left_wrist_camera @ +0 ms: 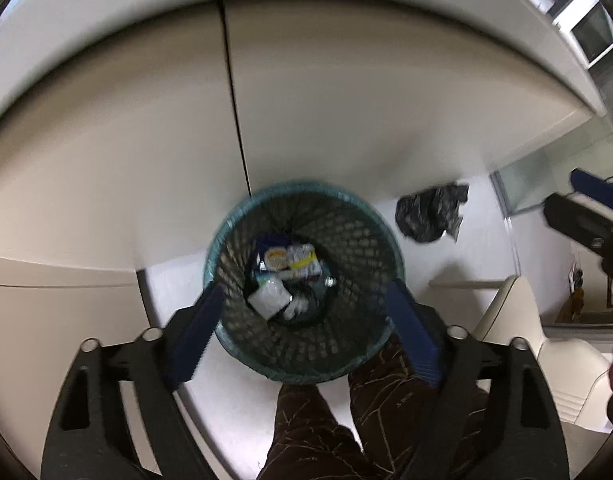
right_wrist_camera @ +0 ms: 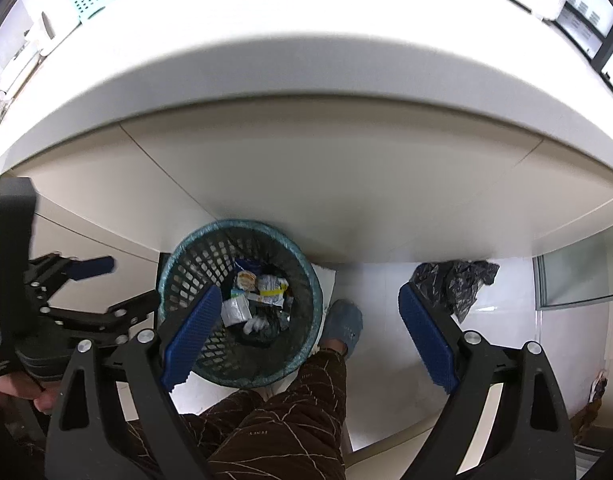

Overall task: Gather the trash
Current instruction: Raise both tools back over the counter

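A teal mesh wastebasket (left_wrist_camera: 242, 344) stands on the white floor against a beige cabinet, and holds wrappers and packets (left_wrist_camera: 284, 276). It also shows in the right wrist view (right_wrist_camera: 186, 276), with the trash (right_wrist_camera: 262, 292) at its bottom. My left gripper (left_wrist_camera: 306, 332) hangs open above the basket, its blue pads on either side of the rim. My right gripper (right_wrist_camera: 310, 340) is open and empty, above the floor to the right of the basket. A crumpled black plastic bag (left_wrist_camera: 430, 214) lies on the floor to the right; it shows in the right wrist view (right_wrist_camera: 454, 280).
The person's brown patterned trousers (right_wrist_camera: 266, 432) and grey slipper (right_wrist_camera: 344, 326) are beside the basket. A white countertop (right_wrist_camera: 306, 60) overhangs the cabinet fronts (left_wrist_camera: 146, 160). A beige chair (left_wrist_camera: 518, 332) stands at the right. A glass panel (right_wrist_camera: 578, 276) is at the far right.
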`<state>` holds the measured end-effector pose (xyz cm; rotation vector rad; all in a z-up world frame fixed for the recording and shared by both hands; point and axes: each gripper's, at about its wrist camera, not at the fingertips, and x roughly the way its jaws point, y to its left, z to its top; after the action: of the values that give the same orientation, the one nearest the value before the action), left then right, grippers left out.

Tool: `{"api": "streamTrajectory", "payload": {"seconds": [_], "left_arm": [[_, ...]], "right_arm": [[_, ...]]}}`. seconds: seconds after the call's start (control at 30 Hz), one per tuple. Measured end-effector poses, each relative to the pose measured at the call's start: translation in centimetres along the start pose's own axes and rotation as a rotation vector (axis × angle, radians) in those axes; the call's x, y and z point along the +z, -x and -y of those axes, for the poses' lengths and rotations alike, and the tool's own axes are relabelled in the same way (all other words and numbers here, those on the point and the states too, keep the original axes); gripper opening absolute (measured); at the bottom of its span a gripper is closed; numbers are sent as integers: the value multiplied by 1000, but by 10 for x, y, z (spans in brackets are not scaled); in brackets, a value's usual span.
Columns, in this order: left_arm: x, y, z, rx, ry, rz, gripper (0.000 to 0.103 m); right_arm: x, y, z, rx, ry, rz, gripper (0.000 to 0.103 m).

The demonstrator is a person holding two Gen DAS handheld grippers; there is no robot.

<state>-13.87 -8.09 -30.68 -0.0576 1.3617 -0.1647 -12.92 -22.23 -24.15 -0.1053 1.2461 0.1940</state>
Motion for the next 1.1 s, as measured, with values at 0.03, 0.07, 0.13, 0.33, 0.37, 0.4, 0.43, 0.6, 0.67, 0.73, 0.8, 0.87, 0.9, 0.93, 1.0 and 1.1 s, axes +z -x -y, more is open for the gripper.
{"api": "streamTrajectory", "payload": {"seconds": [0.03,0.07,0.13,0.33,0.37,0.4,0.43,0.6,0.67,0.73,0.8,0.87,0.9,0.93,1.0,1.1], "left_arm": [[2,12,-1,-3,2,19,89],[3,22,-2,-3,3,37,95],[6,45,-4,8,8,84,97],[20,105,-11,9,23,179,97],[23,114,-12,9,25,196,97],[26,122,-12,11,28,210,97],[30,128,-13,12,31,219,97],[52,160,-16,30,51,278,97],[64,169,-17,36,65,296,97],[76,176,-18,42,71,313,97],[89,182,-18,49,72,329,97],[103,184,-17,59,77,341,97],[108,185,-16,61,82,345,97],[115,185,-16,61,88,348,97],[126,184,-14,67,95,352,97],[144,180,-6,72,95,365,97]], "right_arm": [[3,5,0,-1,2,12,86],[6,11,0,-1,4,28,86],[13,23,0,2,1,56,86],[42,63,1,18,-30,154,86],[46,69,0,18,-27,171,86],[51,76,0,17,-23,186,86],[57,84,-2,14,-15,204,86],[82,110,-6,1,10,264,86],[94,117,-7,-3,20,284,86],[105,123,-6,3,29,302,86],[116,125,-4,11,39,314,86],[129,126,0,19,47,323,86],[134,126,2,24,51,325,86],[140,125,5,26,57,327,86],[150,125,10,35,64,332,86],[167,122,20,49,78,332,86]]}}
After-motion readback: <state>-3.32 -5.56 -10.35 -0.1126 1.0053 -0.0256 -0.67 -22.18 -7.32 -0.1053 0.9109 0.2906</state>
